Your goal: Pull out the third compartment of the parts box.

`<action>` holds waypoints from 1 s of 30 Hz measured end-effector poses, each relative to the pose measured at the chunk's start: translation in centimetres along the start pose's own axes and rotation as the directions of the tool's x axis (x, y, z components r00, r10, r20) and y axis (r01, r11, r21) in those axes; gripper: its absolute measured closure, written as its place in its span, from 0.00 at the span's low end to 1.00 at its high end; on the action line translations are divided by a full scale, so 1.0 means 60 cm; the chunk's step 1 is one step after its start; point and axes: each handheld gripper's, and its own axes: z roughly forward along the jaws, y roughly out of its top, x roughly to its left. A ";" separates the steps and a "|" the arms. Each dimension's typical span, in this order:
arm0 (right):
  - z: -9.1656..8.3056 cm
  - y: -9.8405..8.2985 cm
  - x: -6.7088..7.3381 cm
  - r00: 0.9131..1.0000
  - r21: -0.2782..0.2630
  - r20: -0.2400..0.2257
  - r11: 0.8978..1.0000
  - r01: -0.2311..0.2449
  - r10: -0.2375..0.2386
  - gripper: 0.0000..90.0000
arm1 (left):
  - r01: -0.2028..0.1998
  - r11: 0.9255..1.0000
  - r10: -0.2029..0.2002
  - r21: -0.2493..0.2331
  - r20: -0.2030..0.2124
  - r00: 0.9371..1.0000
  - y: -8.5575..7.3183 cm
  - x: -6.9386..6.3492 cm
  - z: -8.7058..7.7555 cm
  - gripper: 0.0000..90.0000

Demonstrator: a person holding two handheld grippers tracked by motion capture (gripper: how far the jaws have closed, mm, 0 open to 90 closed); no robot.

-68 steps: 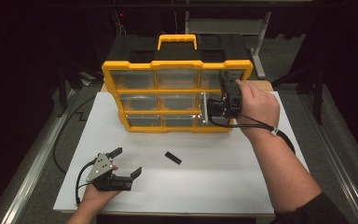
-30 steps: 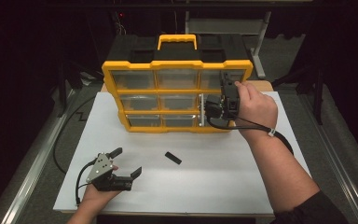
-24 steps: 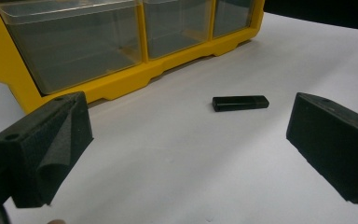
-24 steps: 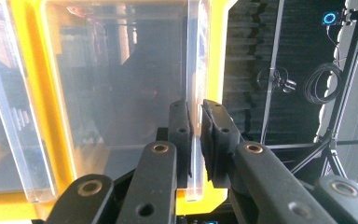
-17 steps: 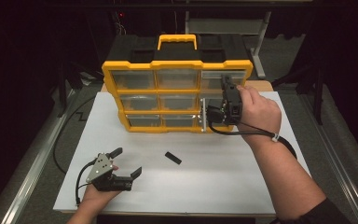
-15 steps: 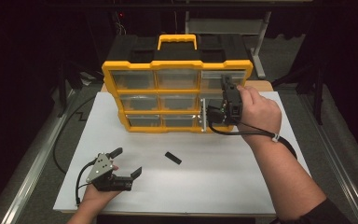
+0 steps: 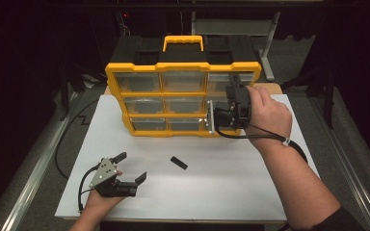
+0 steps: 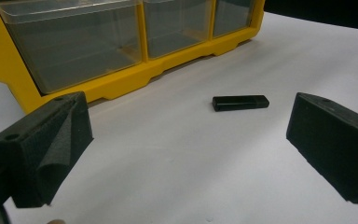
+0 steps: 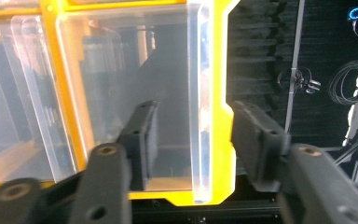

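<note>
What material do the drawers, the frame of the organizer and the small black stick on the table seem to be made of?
Drawers: clear, glossy plastic, probably; you see through the walls, and they catch highlights.
Frame: opaque yellow plastic, it seems, smooth with moulded rounded edges.
Stick: black, slightly shiny, likely plastic; its flat sides reflect a little light. It could be coated metal; the look leaves this open.

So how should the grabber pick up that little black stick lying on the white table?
Probably across its narrow middle, coming straight down from above. The little black stick lies flat on the white table, apart from the yellow drawer box, so its long sides are free. The left gripper is nearby with its jaws wide apart; turn it so they straddle the short width.
</note>
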 end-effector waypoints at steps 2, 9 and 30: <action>0.001 0.001 -0.005 1.000 -0.007 -0.012 1.000 0.000 0.000 0.49 | -0.001 1.000 0.001 0.001 0.000 1.000 0.000 0.000 0.000 0.02; 0.010 0.002 -0.018 0.997 0.018 -0.076 1.000 -0.015 0.017 0.47 | -0.002 1.000 0.002 0.001 0.000 1.000 0.000 0.000 0.000 0.02; 0.013 -0.007 -0.021 0.998 0.055 -0.058 0.998 0.034 -0.031 0.87 | -0.001 1.000 0.001 0.001 0.001 1.000 0.000 0.000 -0.001 0.02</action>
